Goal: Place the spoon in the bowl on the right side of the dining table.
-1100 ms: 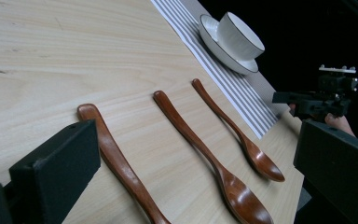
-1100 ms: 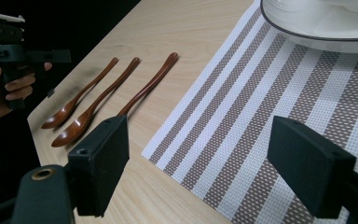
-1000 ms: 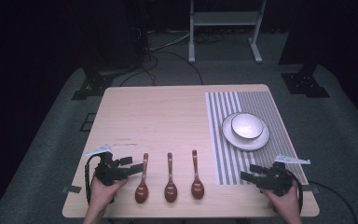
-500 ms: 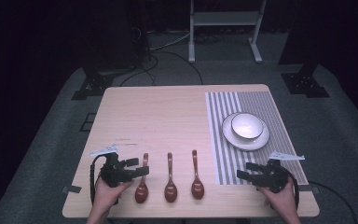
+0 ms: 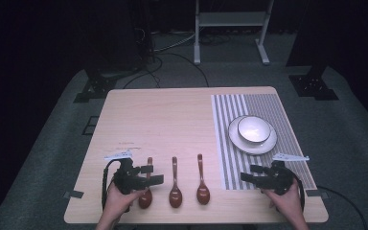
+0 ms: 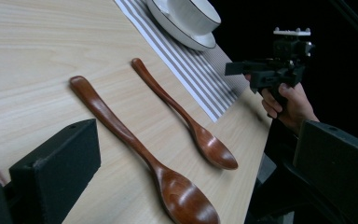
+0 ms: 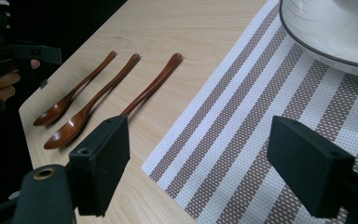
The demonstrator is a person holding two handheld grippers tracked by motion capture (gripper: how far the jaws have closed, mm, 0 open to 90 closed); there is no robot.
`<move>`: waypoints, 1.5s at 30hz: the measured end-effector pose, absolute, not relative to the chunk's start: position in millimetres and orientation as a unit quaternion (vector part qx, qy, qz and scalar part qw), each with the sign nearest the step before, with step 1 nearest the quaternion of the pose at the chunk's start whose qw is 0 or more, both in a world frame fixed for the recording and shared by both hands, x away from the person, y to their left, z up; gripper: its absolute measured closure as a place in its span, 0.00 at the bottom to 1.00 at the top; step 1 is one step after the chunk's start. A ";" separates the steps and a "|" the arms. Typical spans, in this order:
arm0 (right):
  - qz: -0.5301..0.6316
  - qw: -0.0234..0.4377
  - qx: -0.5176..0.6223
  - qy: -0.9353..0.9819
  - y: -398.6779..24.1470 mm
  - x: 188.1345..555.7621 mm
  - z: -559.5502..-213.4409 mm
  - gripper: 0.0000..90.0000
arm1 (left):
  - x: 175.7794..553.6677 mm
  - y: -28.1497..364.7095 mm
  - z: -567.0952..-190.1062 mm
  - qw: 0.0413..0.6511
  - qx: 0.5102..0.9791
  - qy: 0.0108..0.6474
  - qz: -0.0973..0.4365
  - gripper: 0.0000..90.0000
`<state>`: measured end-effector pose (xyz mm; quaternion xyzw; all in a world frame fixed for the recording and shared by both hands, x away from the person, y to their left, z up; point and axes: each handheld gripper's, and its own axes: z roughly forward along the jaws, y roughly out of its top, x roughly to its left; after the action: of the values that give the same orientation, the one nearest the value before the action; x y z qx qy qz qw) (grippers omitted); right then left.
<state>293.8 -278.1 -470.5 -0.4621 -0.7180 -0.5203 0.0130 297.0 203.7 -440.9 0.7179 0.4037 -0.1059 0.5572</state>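
1. My left gripper [image 5: 151,175] hangs over the leftmost of three brown wooden spoons [image 5: 146,187] near the table's front edge, jaws apart and empty. In the left gripper view the two other spoons, the middle spoon [image 6: 140,149] and the right spoon [image 6: 186,119], lie between the jaws' line of sight, untouched.

2. My right gripper [image 5: 251,177] hovers over the grey striped woven placemat [image 5: 230,143], jaws wide apart, nothing held. The white bowl on its white plate [image 5: 253,133] sits farther back on the mat.

3. Risk: the spoons lie parallel and near one another. A descent off-centre could, in my judgement, catch the neighbouring handle or nudge it askew.

4. Risk: the handles are slim, smooth and lie flat on the light wooden table [image 5: 172,120]. Jaws closing too high may slip off; too low, they strike the tabletop.

5. Risk: the spoon bowls rest close to the front edge; a sideways push might send one off.

6. Risk: both grippers converging on the spoons could collide.
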 end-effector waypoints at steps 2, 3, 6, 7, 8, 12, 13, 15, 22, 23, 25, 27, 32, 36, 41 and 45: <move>-0.519 0.014 -0.463 -0.718 -277.2 294.5 -470.3 0.22 | 296.7 199.7 -441.4 0.555 0.721 0.400 -0.110 0.00; -0.520 0.014 -0.462 -0.718 -276.8 295.0 -470.5 0.22 | 296.7 197.8 -441.8 0.554 0.722 0.399 -0.112 0.00; -0.519 0.015 -0.461 -0.719 -275.4 296.1 -470.4 0.22 | 296.3 193.0 -442.6 0.551 0.726 0.394 -0.119 0.00; -0.519 0.014 -0.461 -0.720 -275.3 296.3 -470.4 0.22 | 296.0 190.8 -442.9 0.552 0.726 0.392 -0.122 0.00; -0.520 0.014 -0.460 -0.720 -274.6 296.8 -470.4 0.22 | 295.5 189.3 -442.9 0.551 0.727 0.390 -0.124 0.00; -0.519 0.015 -0.458 -0.721 -272.0 298.2 -470.0 0.23 | 294.2 183.6 -442.4 0.551 0.730 0.382 -0.134 0.00; -0.519 0.015 -0.458 -0.721 -271.6 298.3 -469.9 0.23 | 293.8 181.5 -442.2 0.552 0.730 0.381 -0.136 0.00; -0.519 0.016 -0.459 -0.721 -271.0 299.0 -470.0 0.23 | 293.5 177.9 -441.8 0.551 0.732 0.375 -0.140 0.00; -0.518 0.018 -0.458 -0.722 -268.7 301.1 -470.0 0.23 | 292.4 162.6 -442.6 0.548 0.737 0.362 -0.160 0.00; -0.517 0.017 -0.457 -0.723 -267.9 301.6 -469.9 0.23 | 292.1 160.3 -442.6 0.546 0.739 0.360 -0.162 0.00; -0.518 0.018 -0.457 -0.723 -267.2 302.0 -469.9 0.23 | 291.5 155.1 -443.0 0.546 0.739 0.358 -0.168 0.00; -0.518 0.019 -0.457 -0.723 -267.1 302.2 -469.9 0.23 | 291.4 149.9 -444.1 0.543 0.742 0.354 -0.173 0.00; -0.518 0.021 -0.457 -0.723 -266.4 303.6 -470.2 0.24 | 290.5 135.6 -446.1 0.537 0.746 0.345 -0.189 0.00; -0.517 0.023 -0.457 -0.723 -265.6 305.0 -470.4 0.24 | 289.1 124.9 -447.4 0.535 0.747 0.338 -0.203 0.00; -0.517 0.026 -0.456 -0.724 -263.1 306.6 -469.5 0.24 | 288.0 114.1 -452.9 0.528 0.747 0.336 -0.224 0.00; -0.517 0.026 -0.455 -0.725 -262.0 307.2 -469.1 0.24 | 286.8 106.9 -457.0 0.525 0.746 0.333 -0.237 0.00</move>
<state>307.2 -262.0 -469.1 -0.4549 -0.7250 -0.5165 0.0263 286.8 106.9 -457.0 0.7464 0.3333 -0.2374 0.5248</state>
